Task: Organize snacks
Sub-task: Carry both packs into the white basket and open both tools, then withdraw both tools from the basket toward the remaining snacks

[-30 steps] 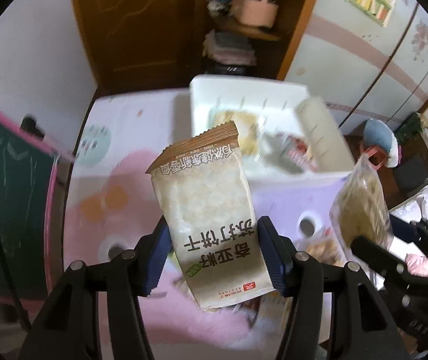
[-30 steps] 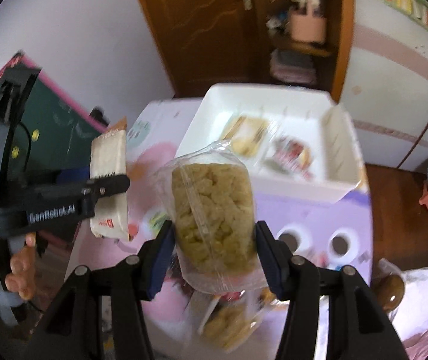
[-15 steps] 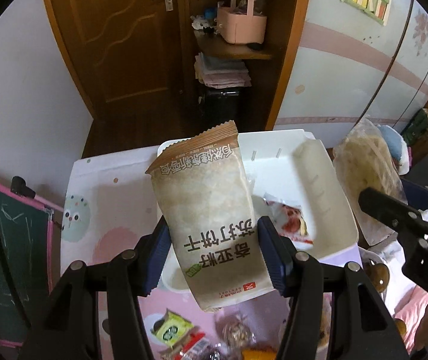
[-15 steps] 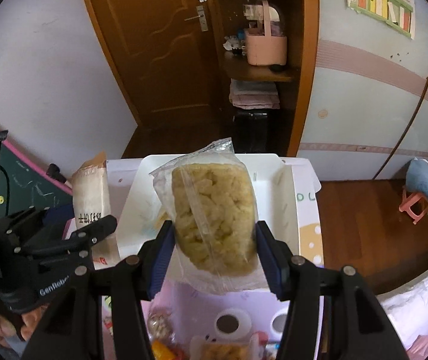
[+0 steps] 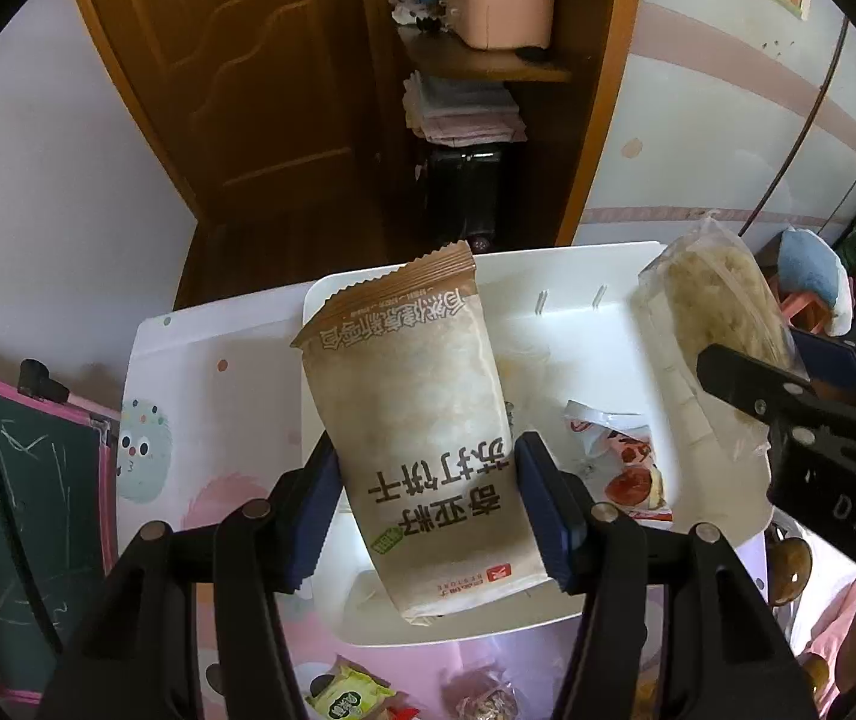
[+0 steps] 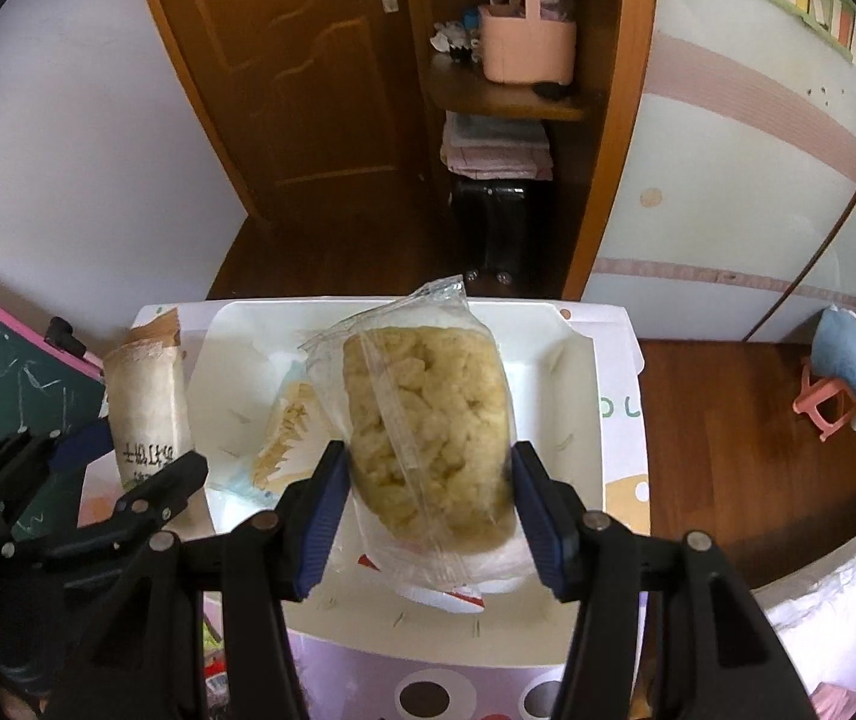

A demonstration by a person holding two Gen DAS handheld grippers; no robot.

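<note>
My left gripper [image 5: 425,507] is clamped on a soda cracker packet [image 5: 410,396], its blue pads pressing the lower half of the pack from either side, the crimped brown seal pointing away from me. My right gripper [image 6: 425,516] is clamped the same way on a clear bag of puffed rice cake [image 6: 428,414], pads against its two flanks. Both packs hang above the white storage bin [image 5: 572,300] on the patterned tablecloth [image 5: 212,384]; inside the bin lies a red-and-white wrapped snack [image 5: 620,462] and at least one pale packet.

I judge both packs light. The cracker packet looks fairly stiff, with its contents stacked flat, so a grip across the width suits it, but the crackers would crack under a hard squeeze. The film is glossy and likely slick, so I would keep the pads on the filled body, not on the empty crimped ends, where the wrapper would only fold and slide.

The rice cake bag seems softer and looser: the film wrinkles around the lumpy block, and the cake is probably crumbly. Holding it low on the block, as I do, leaves the top free to sway, so a gentle, level release close to the bin floor looks safer than a drop. More loose snacks [image 5: 350,696] lie on the cloth nearer me.
</note>
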